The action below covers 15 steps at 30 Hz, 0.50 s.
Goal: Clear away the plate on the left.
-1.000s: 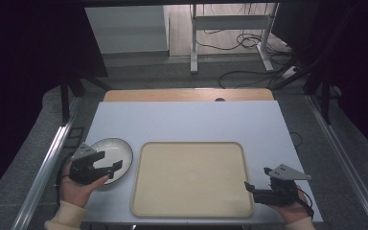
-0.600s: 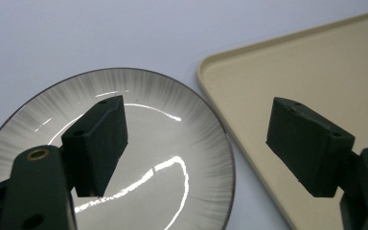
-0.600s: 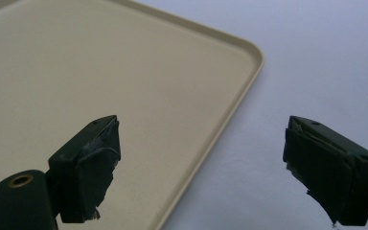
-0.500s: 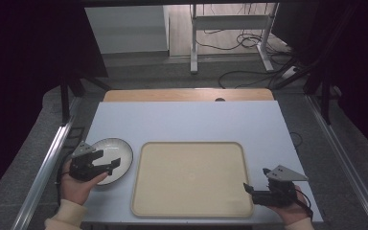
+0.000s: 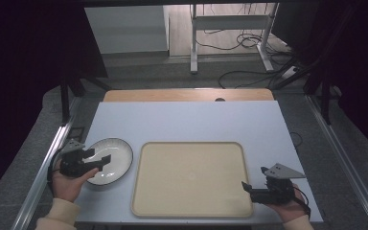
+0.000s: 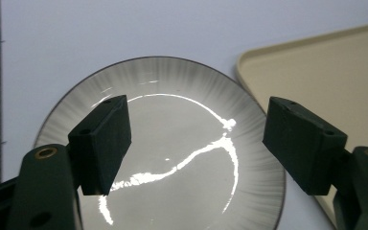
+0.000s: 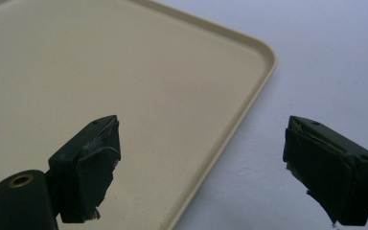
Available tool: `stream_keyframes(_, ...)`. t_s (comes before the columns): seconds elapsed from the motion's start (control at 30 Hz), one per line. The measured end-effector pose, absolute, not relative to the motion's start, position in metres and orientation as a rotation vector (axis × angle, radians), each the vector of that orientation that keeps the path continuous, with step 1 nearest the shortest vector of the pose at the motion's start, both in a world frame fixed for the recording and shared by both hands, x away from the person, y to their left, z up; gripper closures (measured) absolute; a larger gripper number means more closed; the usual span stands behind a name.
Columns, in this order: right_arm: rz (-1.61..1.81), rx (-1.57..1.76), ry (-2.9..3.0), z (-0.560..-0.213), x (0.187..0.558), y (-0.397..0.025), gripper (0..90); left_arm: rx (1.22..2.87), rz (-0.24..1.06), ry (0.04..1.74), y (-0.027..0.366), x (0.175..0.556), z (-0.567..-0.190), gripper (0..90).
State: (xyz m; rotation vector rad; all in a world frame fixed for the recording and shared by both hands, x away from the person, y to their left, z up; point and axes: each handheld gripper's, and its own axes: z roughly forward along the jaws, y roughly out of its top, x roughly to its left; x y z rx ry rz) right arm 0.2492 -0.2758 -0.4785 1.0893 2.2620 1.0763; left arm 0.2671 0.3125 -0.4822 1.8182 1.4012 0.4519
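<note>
A round glazed plate (image 5: 115, 158) with a dark rim lies on the white table at the left. My left gripper (image 5: 98, 156) hovers open over its near-left part. In the left gripper view the plate (image 6: 172, 81) spreads under my left gripper (image 6: 196, 129), whose jaws stand wide apart and hold nothing. A large beige tray (image 5: 189, 177) lies beside the plate with a small gap between them. My right gripper (image 5: 246, 188) is open at the tray's near right corner. In the right gripper view my right gripper (image 7: 206, 143) straddles the rim of the tray (image 7: 124, 72), one jaw over the tray, the other over the table.
The white table top (image 5: 187, 122) stretches beyond the tray to a wooden strip (image 5: 187, 95) at the far edge. Metal rails (image 5: 45, 163) run along both sides. Cables and a stand (image 5: 230, 43) lie on the floor behind.
My left gripper has drawn back slightly to the left over the plate. The right gripper has barely shifted toward the near edge. Both stay open.
</note>
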Motion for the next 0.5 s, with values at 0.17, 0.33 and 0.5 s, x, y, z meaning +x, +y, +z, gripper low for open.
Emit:
stream_keyframes(0.17,1.073,1.095,2.267,-0.479,0.250,-0.277,13.2,1.818,0.440,1.449,0.322,0.270,-0.484,22.0)
stream_keyframes(0.33,1.071,1.098,2.260,-0.479,0.248,-0.278,13.2,1.839,0.450,1.470,0.325,0.275,-0.485,20.5)
stream_keyframes(0.5,1.079,1.095,2.254,-0.477,0.247,-0.278,13.2,1.827,0.468,1.510,0.332,0.284,-0.485,19.5)
